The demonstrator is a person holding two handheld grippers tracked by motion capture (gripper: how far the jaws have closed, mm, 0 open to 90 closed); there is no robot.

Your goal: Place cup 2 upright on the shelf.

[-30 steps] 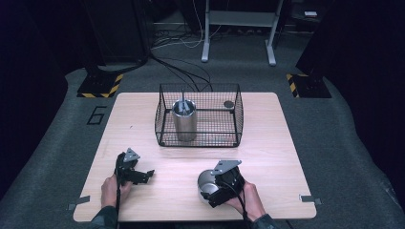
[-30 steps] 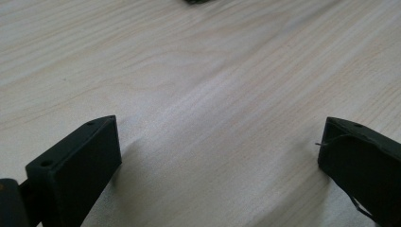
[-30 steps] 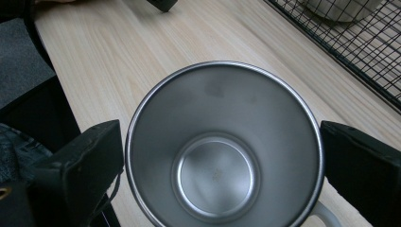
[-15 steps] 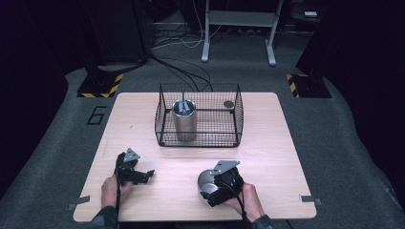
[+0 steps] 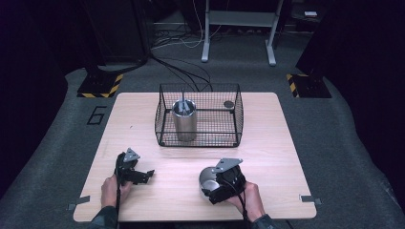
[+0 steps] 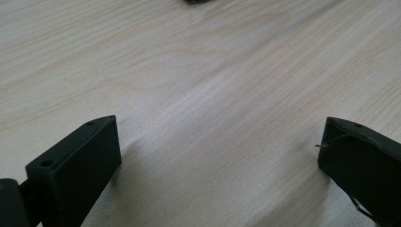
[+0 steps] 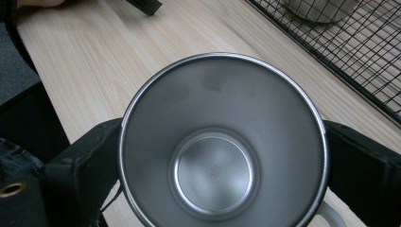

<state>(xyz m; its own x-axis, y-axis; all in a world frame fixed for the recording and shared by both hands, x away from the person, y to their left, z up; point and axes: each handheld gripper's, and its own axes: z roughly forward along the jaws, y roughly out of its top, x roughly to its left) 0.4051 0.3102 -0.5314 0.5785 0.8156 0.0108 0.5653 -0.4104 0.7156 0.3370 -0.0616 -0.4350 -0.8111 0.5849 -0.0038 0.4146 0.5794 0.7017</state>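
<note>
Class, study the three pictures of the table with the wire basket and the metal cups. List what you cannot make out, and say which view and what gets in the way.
- Small dark round object in the wire basket, high view: too small to identify.
- Thin item standing in the tall metal container, high view: too small and behind mesh.
- Outside of the steel cup, right gripper view: jaws cover its sides, and the bottom edge cuts off the handle.
- Right gripper jaws, high view: hidden by its body.
</note>
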